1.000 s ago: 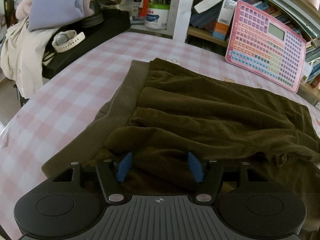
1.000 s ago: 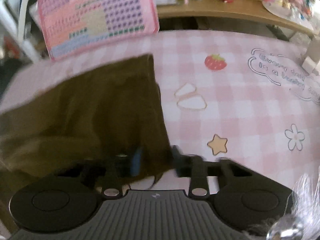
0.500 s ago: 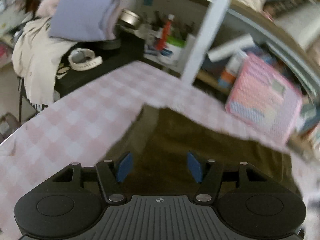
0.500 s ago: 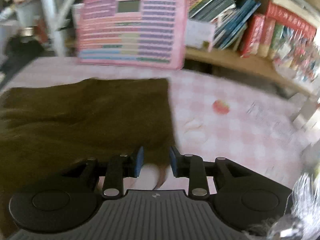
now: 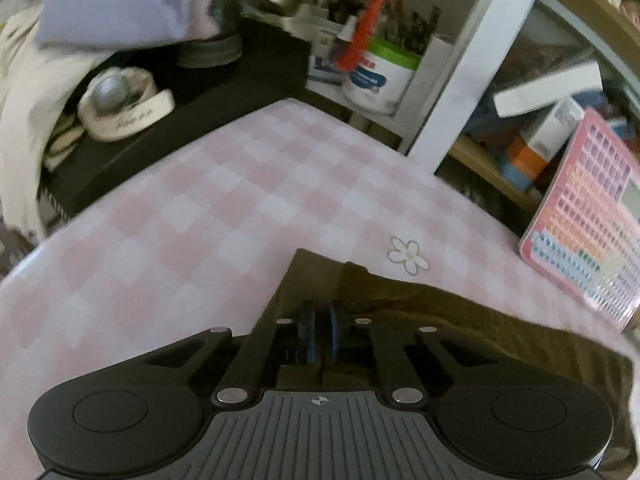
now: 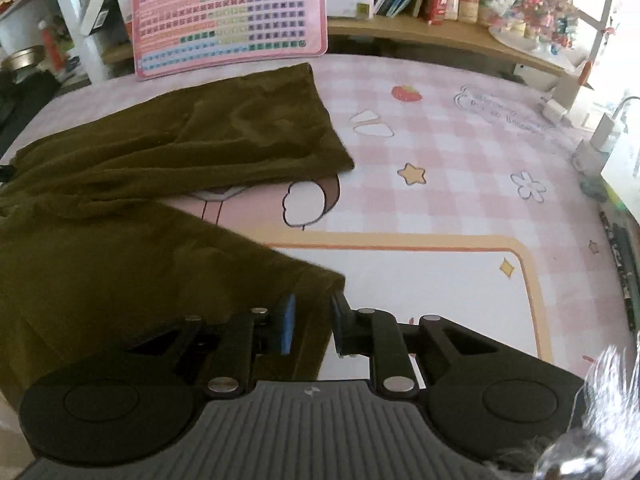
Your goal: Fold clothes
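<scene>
A dark olive-brown garment (image 6: pixel 168 160) lies spread on the pink checked tablecloth (image 6: pixel 440 184), one leg toward the far shelf and one near me. My right gripper (image 6: pixel 312 320) is shut on the hem corner of the near leg. In the left wrist view my left gripper (image 5: pixel 322 334) is shut on the garment's (image 5: pixel 460 332) edge near its far left corner, blue pads pressed together on the cloth.
A pink keyboard toy (image 6: pixel 230 14) leans against the bookshelf (image 6: pixel 440 28) behind the garment; it also shows in the left wrist view (image 5: pixel 592 232). A black stand (image 5: pixel 180 100) with cloths and tins sits beyond the table's left edge. A white post (image 5: pixel 464 60) rises at the back.
Both grippers closed on the garment. The left one moved to the far left corner of the cloth; the right one now holds the near leg's hem, and the garment lies more spread out.
</scene>
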`<state>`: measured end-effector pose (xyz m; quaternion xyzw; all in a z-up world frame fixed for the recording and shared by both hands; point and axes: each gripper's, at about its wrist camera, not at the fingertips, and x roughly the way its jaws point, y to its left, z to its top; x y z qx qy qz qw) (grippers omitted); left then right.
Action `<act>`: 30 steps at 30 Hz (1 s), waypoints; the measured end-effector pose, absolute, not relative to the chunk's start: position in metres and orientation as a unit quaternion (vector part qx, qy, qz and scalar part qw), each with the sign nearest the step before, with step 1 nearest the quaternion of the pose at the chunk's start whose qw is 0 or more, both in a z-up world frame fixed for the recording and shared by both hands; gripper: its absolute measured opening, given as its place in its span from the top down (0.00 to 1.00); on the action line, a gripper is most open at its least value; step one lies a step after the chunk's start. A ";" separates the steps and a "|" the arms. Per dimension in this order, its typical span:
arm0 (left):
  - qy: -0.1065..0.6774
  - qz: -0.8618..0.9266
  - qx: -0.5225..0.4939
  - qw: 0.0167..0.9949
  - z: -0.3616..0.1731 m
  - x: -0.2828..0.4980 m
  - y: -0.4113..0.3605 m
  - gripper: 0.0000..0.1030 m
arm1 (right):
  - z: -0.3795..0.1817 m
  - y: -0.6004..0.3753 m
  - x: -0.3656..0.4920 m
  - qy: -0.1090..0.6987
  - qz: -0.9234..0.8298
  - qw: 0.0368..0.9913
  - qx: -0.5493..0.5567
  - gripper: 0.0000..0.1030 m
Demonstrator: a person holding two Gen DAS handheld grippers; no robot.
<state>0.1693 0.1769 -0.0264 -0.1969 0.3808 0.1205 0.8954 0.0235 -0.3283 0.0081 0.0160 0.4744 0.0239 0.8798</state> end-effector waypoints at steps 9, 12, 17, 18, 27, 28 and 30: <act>0.364 0.083 -0.202 0.905 -0.008 0.115 0.173 0.84 | -0.005 -0.326 0.039 0.486 0.016 0.873 -0.024 0.84; 0.363 0.064 -0.208 0.906 -0.007 0.084 0.165 0.84 | -0.006 -0.338 0.047 0.485 0.014 0.874 -0.023 0.84; 0.373 0.041 -0.212 0.902 -0.016 0.050 0.146 0.84 | -0.007 -0.362 0.060 0.481 0.003 0.876 -0.030 0.84; 0.376 0.041 -0.209 0.902 -0.019 0.049 0.140 0.84 | -0.008 -0.367 0.062 0.480 0.002 0.876 -0.032 0.84; 0.372 0.093 -0.166 0.909 -0.018 0.069 0.109 0.84 | -0.010 -0.391 0.071 0.466 0.024 0.884 -0.032 0.83; 0.371 0.099 -0.161 0.909 -0.018 0.071 0.105 0.84 | -0.010 -0.393 0.071 0.465 0.028 0.885 -0.029 0.83; 0.370 0.110 -0.151 0.910 -0.018 0.076 0.098 0.84 | -0.010 -0.395 0.070 0.462 0.034 0.886 -0.025 0.82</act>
